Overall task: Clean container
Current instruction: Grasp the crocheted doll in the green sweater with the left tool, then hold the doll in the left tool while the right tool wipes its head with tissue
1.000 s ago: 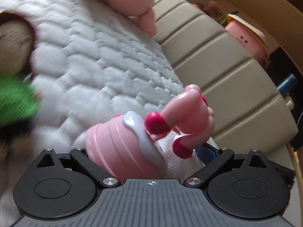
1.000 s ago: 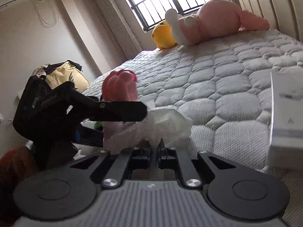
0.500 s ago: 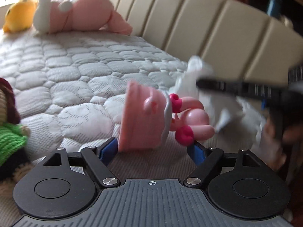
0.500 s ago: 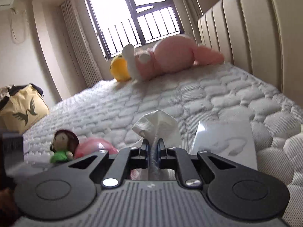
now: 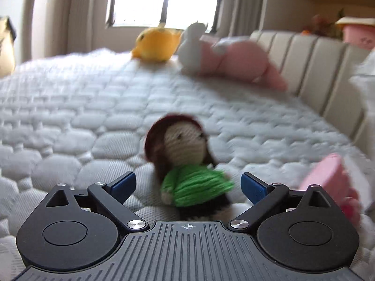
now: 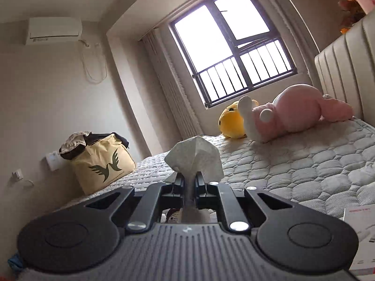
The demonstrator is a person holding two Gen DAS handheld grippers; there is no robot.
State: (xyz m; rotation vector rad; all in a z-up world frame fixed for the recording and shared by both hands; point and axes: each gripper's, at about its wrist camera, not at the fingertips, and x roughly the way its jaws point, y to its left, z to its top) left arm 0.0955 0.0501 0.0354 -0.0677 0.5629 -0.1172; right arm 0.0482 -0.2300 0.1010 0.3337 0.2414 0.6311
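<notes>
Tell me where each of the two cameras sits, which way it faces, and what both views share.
Left wrist: sits on the left gripper, low over the mattress, facing the window; its blue-tipped fingers stand open around a knitted doll, with the pink container at the right edge.
Right wrist: sits on the right gripper, tilted up toward the window; its fingers are shut on a white tissue.
Shared: mattress, window, yellow plush, pink plush.
</notes>
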